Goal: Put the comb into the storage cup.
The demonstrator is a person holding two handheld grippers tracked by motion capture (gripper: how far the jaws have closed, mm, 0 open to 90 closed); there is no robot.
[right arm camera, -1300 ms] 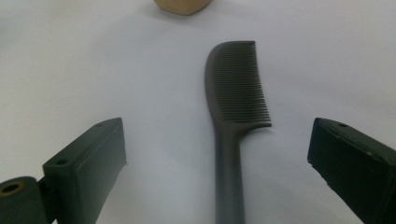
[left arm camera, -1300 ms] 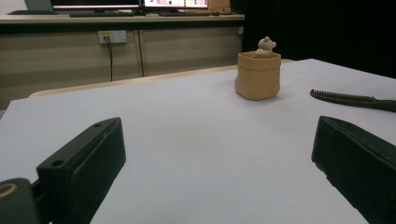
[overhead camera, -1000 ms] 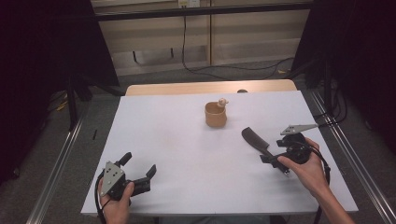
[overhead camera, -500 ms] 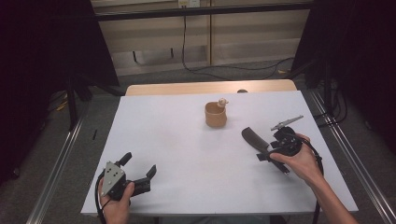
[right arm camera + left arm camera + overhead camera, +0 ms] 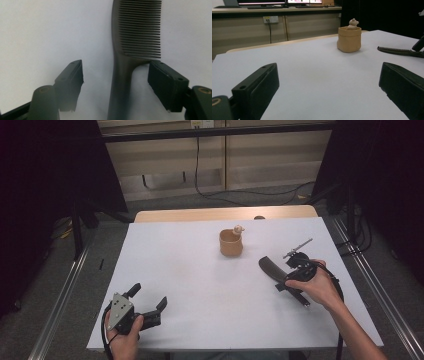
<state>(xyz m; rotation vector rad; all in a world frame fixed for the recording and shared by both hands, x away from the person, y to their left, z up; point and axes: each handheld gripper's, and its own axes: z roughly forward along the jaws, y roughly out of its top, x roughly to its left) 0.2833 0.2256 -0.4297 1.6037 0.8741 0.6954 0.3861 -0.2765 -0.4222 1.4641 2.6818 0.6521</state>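
A dark comb [image 5: 269, 267] lies flat on the white tabletop [image 5: 190, 270] at the right. My right gripper [image 5: 283, 283] points down over its handle. In the right gripper view the comb [image 5: 136, 37] runs up between the jaws of that gripper [image 5: 116, 77], with a gap on each side. The jaws have just been closing and the pads do not touch the handle. My left gripper [image 5: 149, 296] rests at the near left, open and with nothing in it [image 5: 329, 82]. A tan cup [image 5: 231, 243] with a small bear figure [image 5: 238, 229] on its rim stands at the far middle.
The cup [image 5: 349, 38] and the comb [image 5: 397, 51] lie ahead of the left gripper, across bare tabletop. A wooden edge [image 5: 200, 214] shows behind the white top. Metal rails run along the floor on both sides [image 5: 60, 295].
The right gripper has moved left over the comb's handle and its jaws have narrowed around it. The left gripper has stayed in place.
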